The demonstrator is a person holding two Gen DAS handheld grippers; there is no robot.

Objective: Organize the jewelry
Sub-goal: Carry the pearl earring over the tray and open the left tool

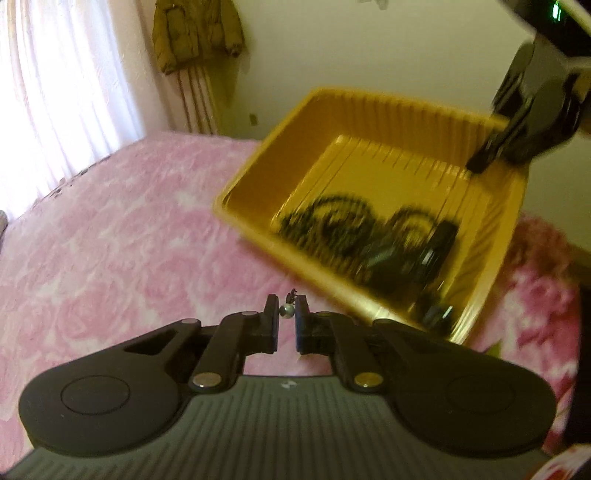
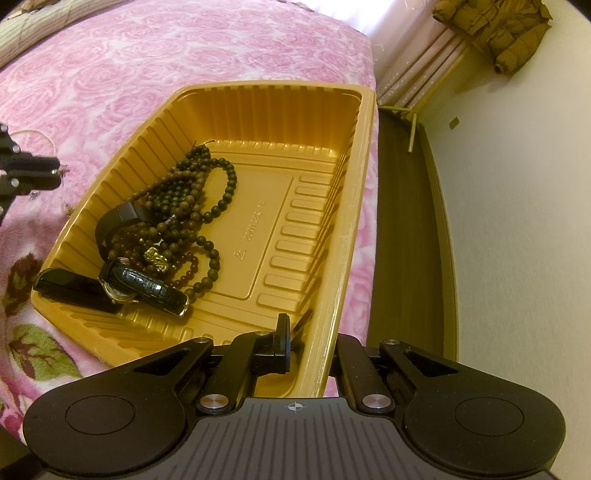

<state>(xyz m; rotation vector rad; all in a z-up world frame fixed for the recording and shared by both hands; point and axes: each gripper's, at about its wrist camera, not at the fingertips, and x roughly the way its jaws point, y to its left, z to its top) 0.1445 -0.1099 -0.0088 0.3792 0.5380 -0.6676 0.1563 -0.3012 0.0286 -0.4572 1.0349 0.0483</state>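
My left gripper (image 1: 287, 314) is shut on a small pearl-like earring (image 1: 287, 309), pinched at the fingertips above the pink blanket (image 1: 110, 240). In the right wrist view the left gripper (image 2: 55, 171) shows at the left edge, beside the tray. A yellow ribbed tray (image 1: 369, 96) lies on the bed and holds dark bead strands (image 2: 192, 192), a black-strapped watch (image 2: 147, 286) and a black band (image 2: 118, 218). The right gripper (image 2: 306, 328) is shut on the tray's near rim (image 2: 354, 206), one finger inside and the other hidden outside. From the left wrist, the right gripper (image 1: 480, 164) grips the far corner.
A thin pale cord (image 2: 35, 132) lies on the blanket left of the tray. The bed's edge runs along the tray's right side, with dark floor (image 2: 406, 221) below. A brown jacket (image 1: 195, 33) hangs on the wall by the curtain.
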